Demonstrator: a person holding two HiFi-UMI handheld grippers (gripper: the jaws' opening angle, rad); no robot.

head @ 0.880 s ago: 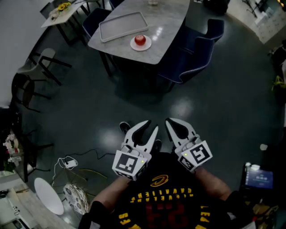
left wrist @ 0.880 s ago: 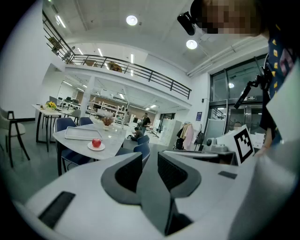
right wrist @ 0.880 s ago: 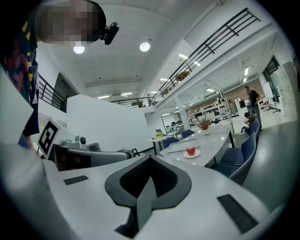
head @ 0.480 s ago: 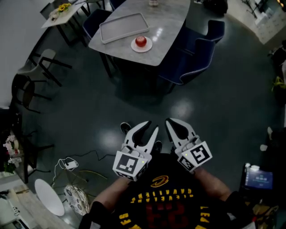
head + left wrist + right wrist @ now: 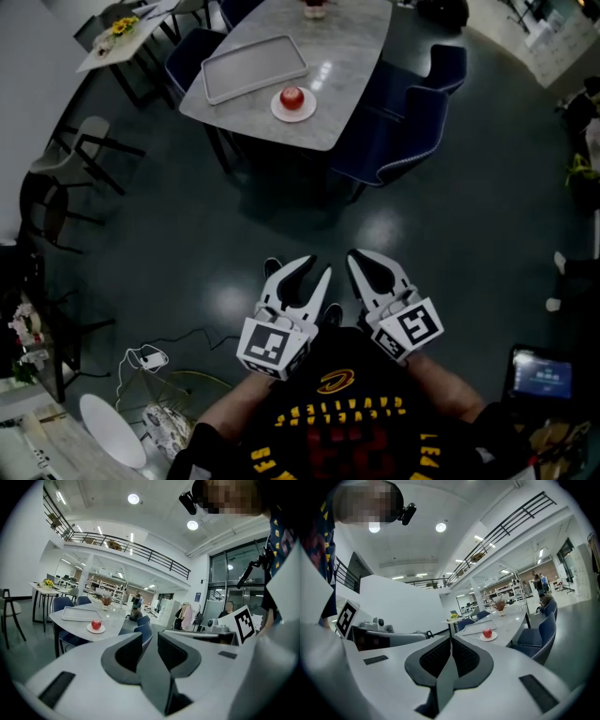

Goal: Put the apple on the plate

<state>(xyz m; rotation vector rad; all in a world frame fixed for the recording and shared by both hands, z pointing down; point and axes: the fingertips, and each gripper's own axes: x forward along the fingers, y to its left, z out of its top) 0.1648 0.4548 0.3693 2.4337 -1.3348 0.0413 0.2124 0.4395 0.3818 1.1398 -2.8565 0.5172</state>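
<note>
two hand-held grippers sit close to the person's chest, side by side above the dark glossy floor (image 5: 187, 225) and well apart from the table (image 5: 352, 56). the left gripper (image 5: 321, 263) has its jaws apart; its own view shows a clear gap between the dark pads with nothing in it. the right gripper (image 5: 352, 255) has its jaws together, and in its own view the two ribbed pads meet along a thin line with nothing caught between them. both point roughly level toward the table.

the apple (image 5: 292, 97), red and round, rests on the plate (image 5: 310, 109), a small white one near the table's nearer edge. just beside the plate, on the side away from the person, lies a pale rectangular tray (image 5: 253, 67) with a raised rim. the table top is light grey marble. navy chairs (image 5: 412, 131) stand along its right side in the head view.

from the left gripper view the apple (image 5: 96, 624) and plate (image 5: 89, 629) appear left of the jaws, with the tray (image 5: 79, 615) behind them. from the right gripper view the apple (image 5: 487, 633) on its plate (image 5: 493, 638) lies right of the jaws.
</note>
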